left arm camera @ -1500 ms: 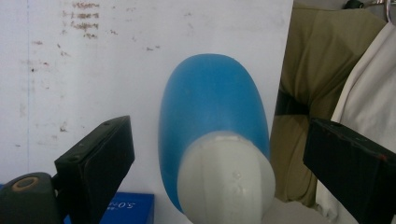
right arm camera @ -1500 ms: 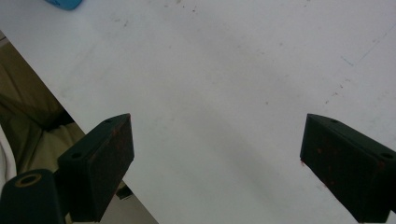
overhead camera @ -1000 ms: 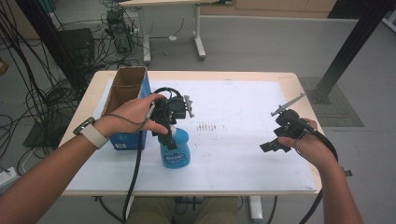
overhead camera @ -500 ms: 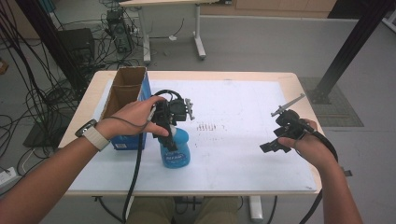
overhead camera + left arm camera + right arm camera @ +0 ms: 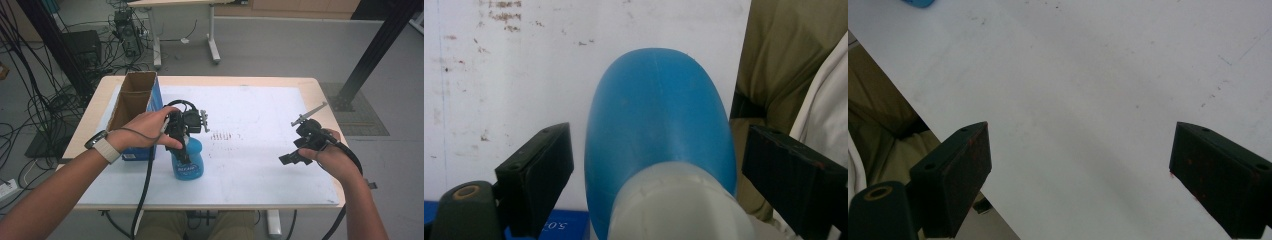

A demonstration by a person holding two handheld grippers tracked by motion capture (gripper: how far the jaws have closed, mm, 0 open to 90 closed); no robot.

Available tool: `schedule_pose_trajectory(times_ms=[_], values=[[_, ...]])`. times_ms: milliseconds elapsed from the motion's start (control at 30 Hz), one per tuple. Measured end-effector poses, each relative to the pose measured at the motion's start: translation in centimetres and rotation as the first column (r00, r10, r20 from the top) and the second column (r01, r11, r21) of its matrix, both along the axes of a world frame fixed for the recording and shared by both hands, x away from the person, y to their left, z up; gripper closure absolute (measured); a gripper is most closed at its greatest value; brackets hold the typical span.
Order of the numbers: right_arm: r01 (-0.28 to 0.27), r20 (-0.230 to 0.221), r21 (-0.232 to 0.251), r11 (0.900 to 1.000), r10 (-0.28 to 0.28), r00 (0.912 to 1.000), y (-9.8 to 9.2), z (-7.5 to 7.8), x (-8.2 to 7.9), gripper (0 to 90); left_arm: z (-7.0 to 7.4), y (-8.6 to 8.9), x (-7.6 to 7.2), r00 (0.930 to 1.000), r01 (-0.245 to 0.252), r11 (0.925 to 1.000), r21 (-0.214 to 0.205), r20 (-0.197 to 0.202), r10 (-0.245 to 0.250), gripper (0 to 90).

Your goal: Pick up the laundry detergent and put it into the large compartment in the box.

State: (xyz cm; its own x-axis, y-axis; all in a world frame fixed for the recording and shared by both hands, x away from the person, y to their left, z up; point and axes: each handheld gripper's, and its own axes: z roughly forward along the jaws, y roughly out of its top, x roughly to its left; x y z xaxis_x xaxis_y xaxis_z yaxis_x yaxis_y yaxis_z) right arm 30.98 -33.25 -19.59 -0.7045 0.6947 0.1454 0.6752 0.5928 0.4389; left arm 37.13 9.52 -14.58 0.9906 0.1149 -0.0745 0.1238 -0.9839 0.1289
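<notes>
1. The left gripper (image 5: 651, 192) hangs straight over the blue bottle (image 5: 187, 161), which stands upright on the white mat (image 5: 260, 185) just in front of the open cardboard box (image 5: 134, 107), near the table's left side.
2. Its jaws have just been closing around the bottle's pale neck (image 5: 674, 205). In the left gripper view the neck sits between them, but a gap shows on each side, so the pads do not press on it and the gripper counts as open around the bottle, not yet gripping.
3. Compared with a second ago, the bottle has not shifted on the mat, and the left hand (image 5: 145, 131) has hardly moved in the high view.
4. The right gripper (image 5: 295, 155) hovers wide open and empty over bare mat, well apart from the bottle, in the same spot as before.
5. Judged from this, the grasp is under way but unfinished: the jaws probably need to close further before the bottle can be lifted.
</notes>
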Motion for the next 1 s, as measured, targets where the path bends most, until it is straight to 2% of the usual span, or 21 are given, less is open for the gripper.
schedule_pose_trajectory(times_ms=[633, 1000], values=[[0.000, -0.009, 0.004, 1.0000, 0.000, 1.0000, -0.2, -0.5, 0.1, 9.7, -0.9, -0.8, -0.2, 0.9999, 0.008, 0.9995, 0.031, 0.011, -0.008, 17.6], [0.001, -0.010, 0.007, 1.0000, -0.001, 0.9999, -0.2, -0.5, 0.0, 9.7, -1.1, -0.8, -0.4, 0.9998, 0.011, 0.9997, 0.024, 0.018, -0.011, 20.7]])
